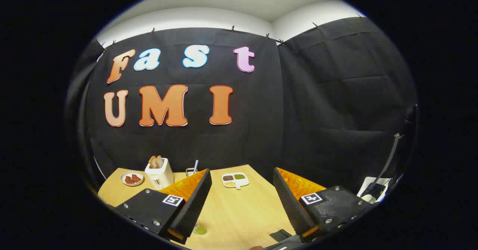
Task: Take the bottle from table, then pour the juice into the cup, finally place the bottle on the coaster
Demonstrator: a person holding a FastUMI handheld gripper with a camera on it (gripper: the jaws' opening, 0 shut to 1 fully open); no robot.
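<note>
The tongs stand wide, their two fingers spread well apart above the wooden worktop with nothing held between them. Low between the fingers, close against the inner side of the left one, a small round green-topped thing sits on the worktop; whether it is the bottle's cap or the cup cannot be told. Beyond the fingers, near the far edge, a white toaster holds two slices of bread. Left of it lies a small plate with reddish-brown pieces. Right of the toaster a small holder carries a pale stick. Farther right a white divided dish holds dark, green and pale fillings.
</note>
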